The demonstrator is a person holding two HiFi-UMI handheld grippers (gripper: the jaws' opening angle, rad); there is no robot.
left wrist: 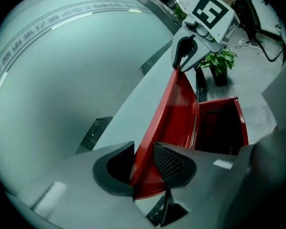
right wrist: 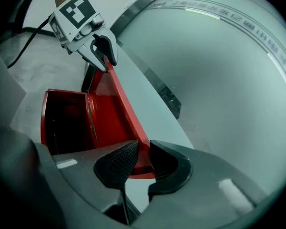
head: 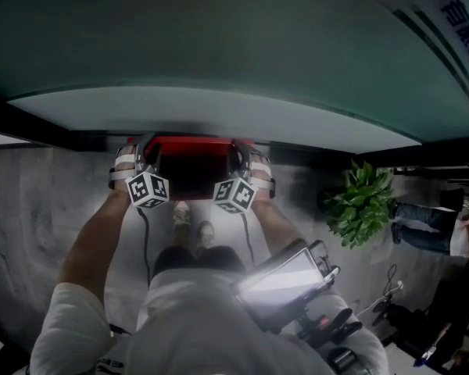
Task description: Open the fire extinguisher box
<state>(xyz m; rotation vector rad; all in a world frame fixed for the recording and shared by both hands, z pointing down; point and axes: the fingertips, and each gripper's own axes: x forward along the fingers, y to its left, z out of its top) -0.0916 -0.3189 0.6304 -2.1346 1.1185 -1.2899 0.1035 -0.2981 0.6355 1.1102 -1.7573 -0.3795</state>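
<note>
Lid rim [left wrist: 155,123] between jaws of left gripper [left wrist: 143,147] and right gripper [right wrist: 144,144].

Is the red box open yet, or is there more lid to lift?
Nearly open. Done: the red metal lid is raised above the red metal fire extinguisher box, so its dark inside shows. In hand: the left gripper and the right gripper each clamp the lid's edge. Left: probably swinging the lid fully back, then letting go.
</note>
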